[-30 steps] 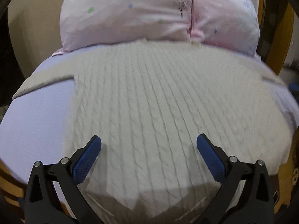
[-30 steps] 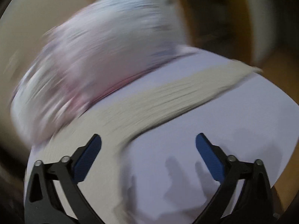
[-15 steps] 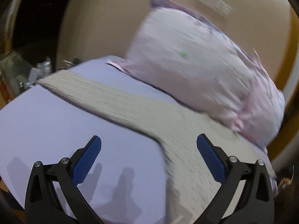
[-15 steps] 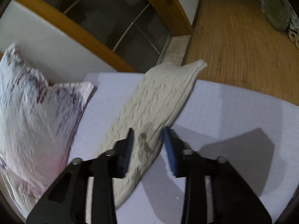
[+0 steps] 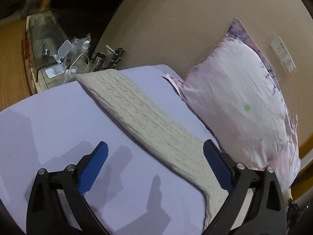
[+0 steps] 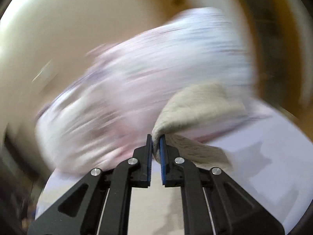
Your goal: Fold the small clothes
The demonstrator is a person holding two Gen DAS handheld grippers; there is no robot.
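A cream cable-knit sweater lies on a lavender bed sheet (image 5: 49, 121). In the left wrist view its left sleeve (image 5: 140, 113) stretches flat from the far bed edge toward my left gripper (image 5: 154, 166), which is open and empty, with the sleeve passing between its fingers below. In the right wrist view my right gripper (image 6: 156, 150) is shut on the other sleeve (image 6: 195, 105), lifted and draped over the right pad. That view is blurred by motion.
A pink patterned pillow (image 5: 240, 105) leans on the beige wall behind the sweater; it also shows blurred in the right wrist view (image 6: 146, 82). A glass side table (image 5: 49, 45) with a phone, cables and small items stands beyond the bed's far left edge.
My right gripper closed on the right sleeve and lifted it, swinging toward the pillow. My left gripper swung from the sweater body to the left sleeve and stayed open.
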